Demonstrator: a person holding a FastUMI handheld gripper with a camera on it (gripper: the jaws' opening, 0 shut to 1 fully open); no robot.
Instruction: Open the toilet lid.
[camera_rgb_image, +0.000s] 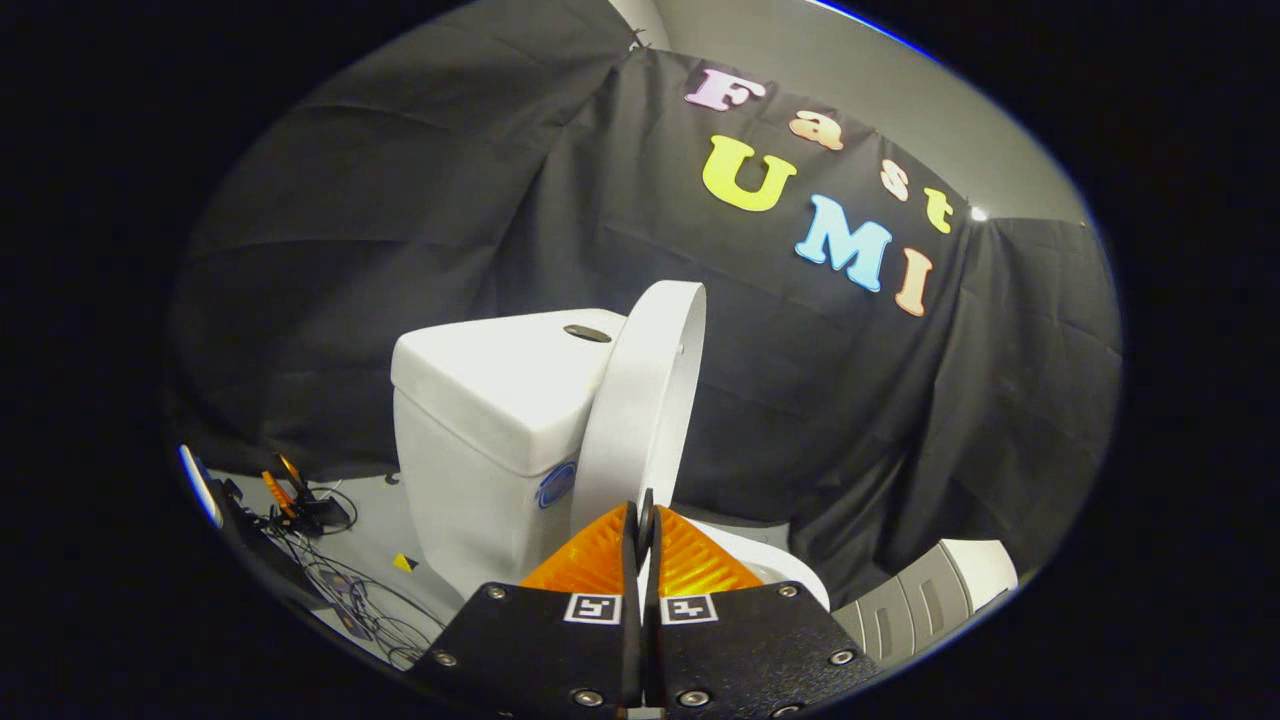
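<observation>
White toilet lid (640, 400) stands raised just beyond the closed fingers (645, 520), seemingly untouched.

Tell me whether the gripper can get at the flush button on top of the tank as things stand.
Probably yes. The gripper, fingers shut, sits low by the raised lid; the flush button lies bare on the tank top, beside the lid's edge, so it would need to rise.

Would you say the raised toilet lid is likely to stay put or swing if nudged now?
The toilet lid looks stiff and smooth, so probably slippery. It stands nearly upright beside the tank, so a forward nudge could swing it shut. The claw is shut just before its lower edge.
</observation>
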